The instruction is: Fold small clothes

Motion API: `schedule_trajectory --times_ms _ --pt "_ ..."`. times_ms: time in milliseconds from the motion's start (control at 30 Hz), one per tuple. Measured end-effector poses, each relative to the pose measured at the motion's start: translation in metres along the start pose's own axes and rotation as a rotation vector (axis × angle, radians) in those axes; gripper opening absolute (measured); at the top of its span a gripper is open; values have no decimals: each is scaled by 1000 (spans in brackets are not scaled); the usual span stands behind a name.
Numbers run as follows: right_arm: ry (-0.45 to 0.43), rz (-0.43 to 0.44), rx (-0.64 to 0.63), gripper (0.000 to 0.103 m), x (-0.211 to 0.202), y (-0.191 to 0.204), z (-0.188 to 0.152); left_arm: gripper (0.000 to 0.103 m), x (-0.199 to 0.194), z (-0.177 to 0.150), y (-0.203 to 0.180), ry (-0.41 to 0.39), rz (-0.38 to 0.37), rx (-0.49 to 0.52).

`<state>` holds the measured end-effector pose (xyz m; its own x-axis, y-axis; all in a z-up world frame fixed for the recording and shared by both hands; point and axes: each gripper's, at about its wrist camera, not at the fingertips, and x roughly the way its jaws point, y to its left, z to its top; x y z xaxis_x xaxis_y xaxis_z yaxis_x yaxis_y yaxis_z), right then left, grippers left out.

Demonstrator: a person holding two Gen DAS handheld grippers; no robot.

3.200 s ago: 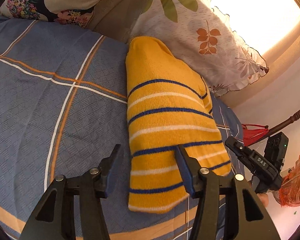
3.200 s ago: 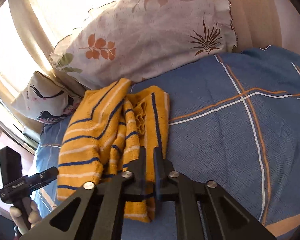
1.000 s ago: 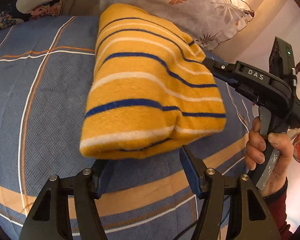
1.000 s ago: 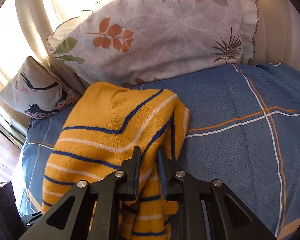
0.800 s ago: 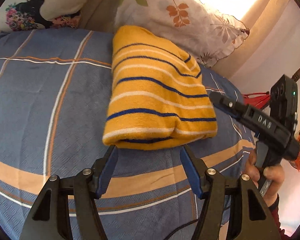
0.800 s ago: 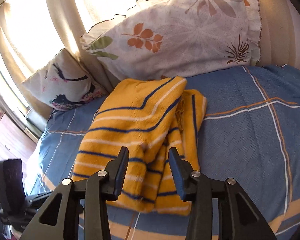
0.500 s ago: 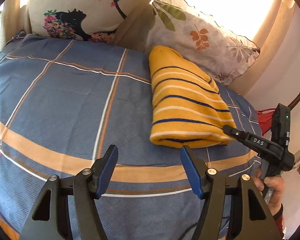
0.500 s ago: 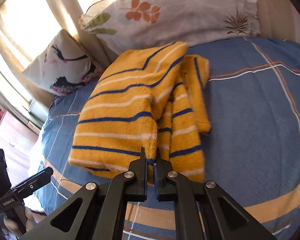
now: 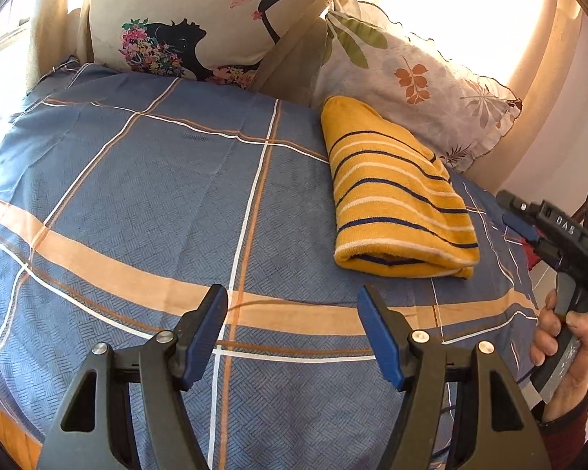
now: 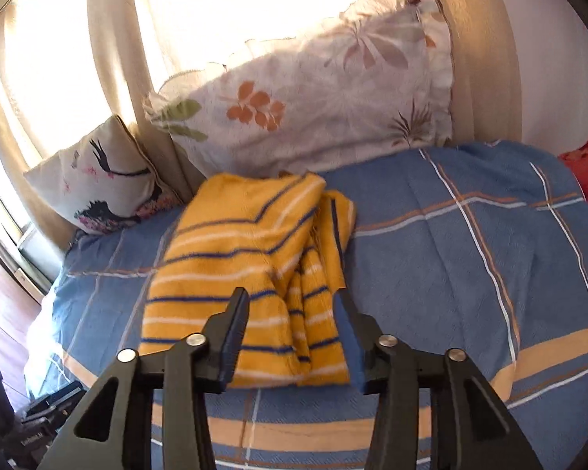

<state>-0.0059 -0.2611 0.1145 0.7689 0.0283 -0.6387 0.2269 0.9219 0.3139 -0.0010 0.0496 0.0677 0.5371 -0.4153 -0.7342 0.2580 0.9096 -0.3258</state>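
Left gripper [image 9: 292, 329]: jaws wide apart, nothing between them, above the blue plaid bedspread [image 9: 145, 196]. Right gripper [image 10: 292, 331]: jaws likewise spread, gripping nothing, w/ the near edge of the folded yellow striped garment [image 10: 251, 270] seen between its fingers (contact not discernible). Garment lies folded on the bedspread, far end just beside the leaf-print pillow [image 10: 313, 109]; silhouette-print cushion [image 9: 200, 19] stands to that pillow's left. Right hand [image 9: 564, 337] grips its tool's handle at the left-wrist view's right edge.
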Motion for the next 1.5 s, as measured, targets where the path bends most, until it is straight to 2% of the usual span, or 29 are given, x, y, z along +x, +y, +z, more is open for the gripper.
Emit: schedule_trajectory --times_ms 33,100,200,267,300,400,467,567,733,800,867,1000,1067,1133,1200,1300,1433,1500 --pt "-23 32 11 62 2 5 5 68 1 0 0 2 2 1" --pt "-22 91 26 62 16 14 15 68 2 -1 1 3 15 9" --pt "26 169 30 62 52 30 30 68 1 -2 1 -1 36 18" --pt "88 221 47 62 81 35 36 68 1 -2 3 -6 47 19" --pt "124 226 61 62 97 35 38 68 0 -2 5 -8 52 17" --pt "175 94 108 62 138 14 45 69 0 0 10 -8 51 8" --pt "171 104 160 61 141 0 47 69 -2 0 11 -11 55 10" --pt "160 137 201 63 116 -5 43 69 -2 0 11 -16 69 18" --pt "148 186 141 66 48 -4 10 69 -4 -2 6 -19 73 35" --pt "141 177 111 67 22 -10 -5 69 -8 -4 1 -31 78 51" --pt "126 110 52 67 -6 -19 -15 69 -14 -5 -5 -47 81 66" --pt "77 -159 -167 67 -58 -28 -25 70 -30 -8 -17 -95 101 94" --pt "46 -297 -265 68 -84 -32 -27 75 -40 -9 -24 -134 127 108" --pt "11 -369 -311 74 -109 -32 -27 79 -51 -10 -32 -188 170 125" --pt "-22 -371 -315 79 -131 -32 -30 89 -61 -11 -41 -253 230 147" --pt "-42 -334 -302 80 -140 -24 -39 101 -76 -13 -53 -354 317 190" --pt "-14 -253 -280 80 -116 0 -60 103 -82 -20 -62 -394 429 224" --pt "7 -225 -277 80 -94 16 -74 103 -78 -23 -62 -379 435 225"
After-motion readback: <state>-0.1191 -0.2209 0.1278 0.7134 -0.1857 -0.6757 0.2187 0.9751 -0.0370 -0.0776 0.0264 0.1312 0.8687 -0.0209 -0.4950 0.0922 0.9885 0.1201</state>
